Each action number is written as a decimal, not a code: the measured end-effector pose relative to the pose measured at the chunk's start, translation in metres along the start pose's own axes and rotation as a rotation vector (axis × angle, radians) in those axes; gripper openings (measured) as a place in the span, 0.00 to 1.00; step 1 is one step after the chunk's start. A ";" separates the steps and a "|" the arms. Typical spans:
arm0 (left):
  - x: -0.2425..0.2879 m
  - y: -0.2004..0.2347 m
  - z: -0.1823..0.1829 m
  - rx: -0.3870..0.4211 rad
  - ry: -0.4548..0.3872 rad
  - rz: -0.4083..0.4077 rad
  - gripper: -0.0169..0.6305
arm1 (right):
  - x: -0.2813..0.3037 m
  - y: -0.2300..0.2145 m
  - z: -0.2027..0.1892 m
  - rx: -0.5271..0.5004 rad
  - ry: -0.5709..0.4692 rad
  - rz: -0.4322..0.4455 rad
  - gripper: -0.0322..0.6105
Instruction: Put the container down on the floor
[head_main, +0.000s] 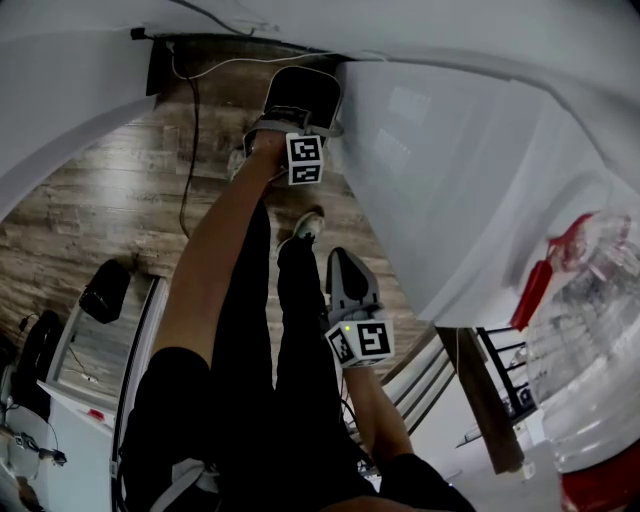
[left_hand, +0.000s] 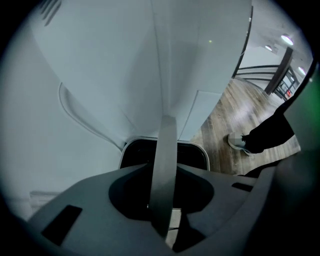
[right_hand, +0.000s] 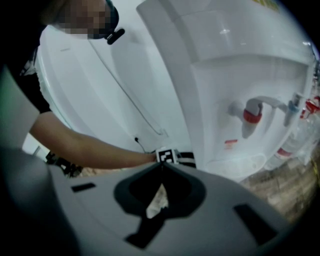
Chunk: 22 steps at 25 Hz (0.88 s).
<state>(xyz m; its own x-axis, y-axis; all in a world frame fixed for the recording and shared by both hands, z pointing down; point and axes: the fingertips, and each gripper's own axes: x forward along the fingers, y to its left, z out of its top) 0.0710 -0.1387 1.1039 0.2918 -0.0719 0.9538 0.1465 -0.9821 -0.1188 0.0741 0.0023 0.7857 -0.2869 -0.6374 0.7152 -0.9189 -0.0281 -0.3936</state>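
Observation:
The large white container (head_main: 460, 170) fills the right of the head view and hangs low over the wood floor (head_main: 110, 200). My left gripper (head_main: 298, 100) is stretched out at the container's lower corner. In the left gripper view a thin pale edge of the container (left_hand: 167, 135) runs between the jaws of the left gripper (left_hand: 165, 167). Narrow dark gaps show on both sides of the edge, so the gripper is open around it. My right gripper (head_main: 348, 280) hangs close to my legs, away from the container. In its own view the right gripper (right_hand: 162, 167) is shut and holds nothing.
A white dispenser front with a red tap (right_hand: 252, 112) stands to the right, with clear red-capped bottles (head_main: 600, 330) beside it. A black cable (head_main: 190, 130) runs over the floor. A black bag (head_main: 105, 290) lies at left and a dark railing (head_main: 440, 370) is below. My shoe (left_hand: 240, 144) is near the container.

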 end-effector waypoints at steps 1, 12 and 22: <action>0.001 0.000 0.000 -0.021 0.002 -0.003 0.21 | 0.000 0.000 0.000 0.000 -0.001 0.000 0.10; -0.018 0.011 -0.003 -0.134 -0.050 0.042 0.31 | 0.001 0.008 0.002 -0.011 0.000 0.009 0.10; -0.050 0.024 -0.003 -0.207 -0.114 0.057 0.32 | -0.005 0.013 0.006 -0.035 -0.002 0.015 0.10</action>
<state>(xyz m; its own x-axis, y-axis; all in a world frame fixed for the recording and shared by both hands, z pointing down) 0.0571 -0.1594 1.0537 0.4004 -0.1193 0.9085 -0.0668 -0.9927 -0.1009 0.0652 0.0002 0.7731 -0.2999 -0.6392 0.7082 -0.9235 0.0084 -0.3835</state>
